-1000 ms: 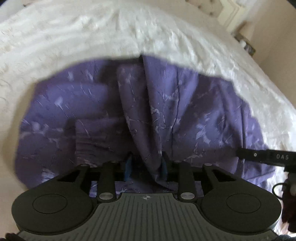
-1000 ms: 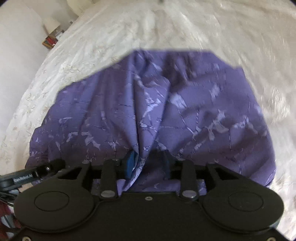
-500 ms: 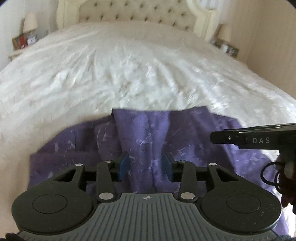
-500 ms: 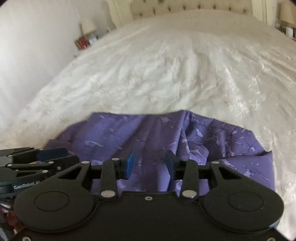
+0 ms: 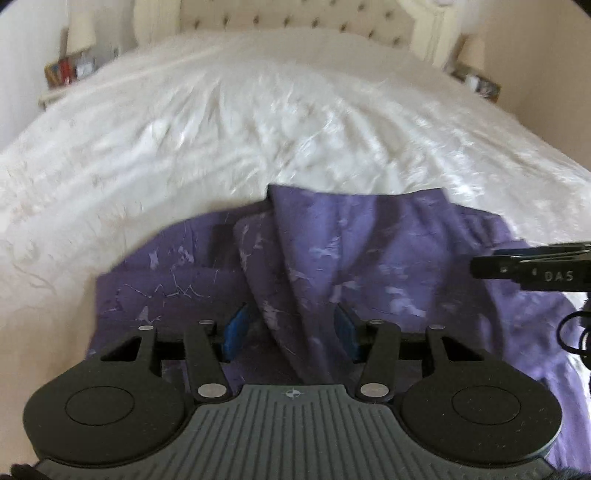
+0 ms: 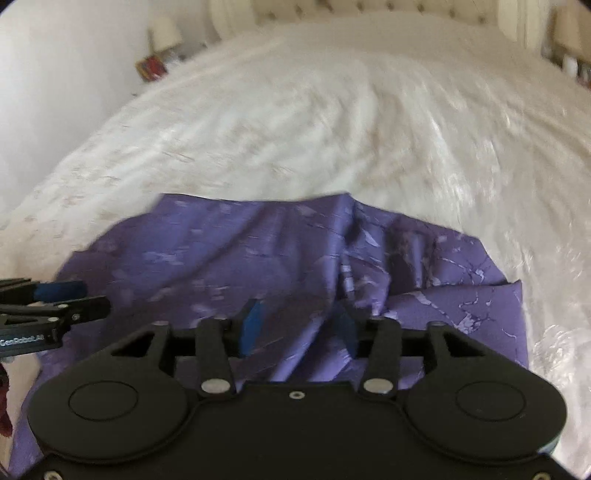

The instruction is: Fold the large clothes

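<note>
A purple patterned garment [image 5: 388, 258] lies bunched on the white bed [image 5: 258, 129], near its foot. My left gripper [image 5: 290, 330] hangs just above it. Its jaws are opening, and a raised fold of the fabric runs loosely between the blue pads [image 5: 234, 328]. In the right wrist view the same garment [image 6: 221, 266] spreads below my right gripper [image 6: 300, 326]. Its jaws are opening too, with a slack ridge of cloth between them. Each gripper shows in the other's view: the right one [image 5: 532, 273] at the right edge, the left one [image 6: 51, 299] at the left edge.
The white bedspread [image 6: 332, 129] stretches beyond the garment to a tufted headboard [image 5: 295, 18]. A nightstand with a lamp [image 5: 62, 74] stands at the bed's left, another nightstand [image 5: 476, 81] at its right. A pale wall [image 6: 55, 74] runs along the left.
Both views have tilted up from the garment and now show the bed and headboard. Both pairs of jaws have widened, and the folds they pinched now sit slack between them.
</note>
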{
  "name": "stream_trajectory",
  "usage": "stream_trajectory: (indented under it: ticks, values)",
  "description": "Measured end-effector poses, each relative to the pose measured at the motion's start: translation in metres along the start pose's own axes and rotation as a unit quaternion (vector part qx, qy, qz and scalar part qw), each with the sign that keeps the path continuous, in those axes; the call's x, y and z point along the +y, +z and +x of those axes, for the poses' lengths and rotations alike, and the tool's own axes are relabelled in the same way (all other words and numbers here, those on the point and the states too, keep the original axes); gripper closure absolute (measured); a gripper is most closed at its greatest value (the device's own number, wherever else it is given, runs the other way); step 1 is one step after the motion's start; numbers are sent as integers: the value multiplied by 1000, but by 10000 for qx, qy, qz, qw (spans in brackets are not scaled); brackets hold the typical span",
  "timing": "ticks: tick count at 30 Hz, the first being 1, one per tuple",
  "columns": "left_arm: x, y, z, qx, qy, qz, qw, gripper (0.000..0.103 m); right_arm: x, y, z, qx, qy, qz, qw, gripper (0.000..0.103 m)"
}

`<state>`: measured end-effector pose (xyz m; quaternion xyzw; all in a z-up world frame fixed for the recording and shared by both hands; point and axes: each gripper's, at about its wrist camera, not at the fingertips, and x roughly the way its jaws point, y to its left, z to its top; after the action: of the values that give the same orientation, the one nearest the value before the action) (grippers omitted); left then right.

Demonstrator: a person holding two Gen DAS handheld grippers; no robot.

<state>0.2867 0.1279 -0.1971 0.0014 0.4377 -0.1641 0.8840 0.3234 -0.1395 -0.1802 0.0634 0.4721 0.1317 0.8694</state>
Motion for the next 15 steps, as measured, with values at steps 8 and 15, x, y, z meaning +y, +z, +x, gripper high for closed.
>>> stream_trajectory:
  ticks: [8,15]
  values:
    - [-18,-47,15,882,336,461,9945,38,26,-57,8,784,-400,-324,9956,42]
    - [-9,-48,16,853,103,354,9957,23,30,-57,17,839,-511,-472,9940,25]
